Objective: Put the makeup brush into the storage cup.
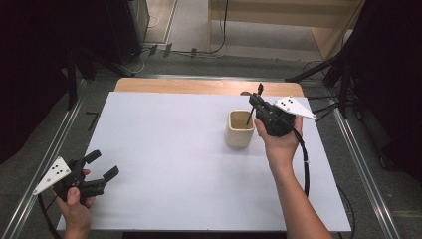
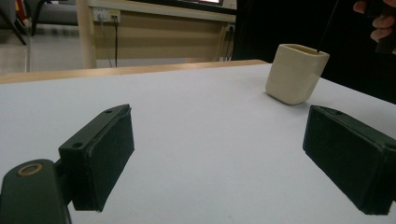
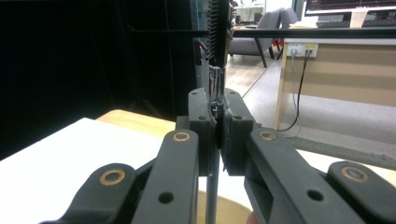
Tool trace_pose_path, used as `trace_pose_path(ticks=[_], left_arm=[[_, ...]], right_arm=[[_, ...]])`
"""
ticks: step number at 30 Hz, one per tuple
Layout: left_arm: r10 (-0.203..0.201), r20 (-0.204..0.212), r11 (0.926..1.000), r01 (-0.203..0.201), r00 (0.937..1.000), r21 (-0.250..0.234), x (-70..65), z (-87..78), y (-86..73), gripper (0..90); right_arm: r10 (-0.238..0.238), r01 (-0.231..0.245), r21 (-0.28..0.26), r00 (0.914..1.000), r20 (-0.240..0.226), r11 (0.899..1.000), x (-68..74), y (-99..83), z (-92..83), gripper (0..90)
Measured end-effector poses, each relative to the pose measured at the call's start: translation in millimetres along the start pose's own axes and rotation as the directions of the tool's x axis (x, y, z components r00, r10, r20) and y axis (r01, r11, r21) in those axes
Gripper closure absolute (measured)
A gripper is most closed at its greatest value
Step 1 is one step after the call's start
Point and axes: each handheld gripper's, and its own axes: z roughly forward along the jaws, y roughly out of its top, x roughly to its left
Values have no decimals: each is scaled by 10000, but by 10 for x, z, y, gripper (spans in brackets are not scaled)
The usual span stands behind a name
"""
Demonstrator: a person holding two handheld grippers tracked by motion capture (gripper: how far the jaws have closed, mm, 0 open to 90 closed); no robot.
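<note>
A cream square cup [image 1: 240, 129] stands on the white table top [image 1: 164, 149], right of the middle. My right gripper [image 1: 255, 103] hovers just right of and above the cup, shut on a thin black rod [image 1: 251, 115] whose lower end dips into the cup. In the right gripper view the jaws [image 3: 218, 100] clamp the rod [image 3: 213, 184], which has a coiled top part [image 3: 217, 28]. My left gripper [image 1: 104, 163] rests at the table's near left corner, open, nothing between its pads [image 2: 109, 158]. The left gripper view shows the cup [image 2: 295, 74] far ahead on the right.
A strip of bare wood [image 1: 199, 85] runs along the table's far edge. Metal rails [image 1: 361, 169] flank the table on both sides. A black cable [image 1: 304, 169] trails from the right gripper along the forearm. Dark stands and cables sit on the floor beyond.
</note>
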Motion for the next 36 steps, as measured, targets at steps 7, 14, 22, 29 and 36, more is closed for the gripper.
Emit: trace_pose_path(ticks=[7, 14, 22, 29, 36], left_arm=[[21, 19, 10000, -21, 10000, 14, -3, 6, -1, 95], [36, 13, 10000, -36, 10000, 41, -3, 10, -2, 95], [10, 1, 10000, -10, 10000, 41, 0, 10, -4, 95], [7, 15, 10000, -7, 10000, 56, -2, 16, -4, 95], [12, 5, 10000, -12, 10000, 49, -3, 14, -3, 95]], right_arm=[[3, -4, 209, 10000, 45, 9998, -24, -116, 38, 865], [-59, 53, 535, 9999, 106, 9986, -38, -240, 95, 865], [15, -36, 974, 9998, 218, 9952, -61, -410, 150, 861], [23, -63, 1396, 9996, 289, 9902, -78, -528, 174, 860], [199, -207, 1417, 9998, 69, 9897, -60, -497, 138, 423]])
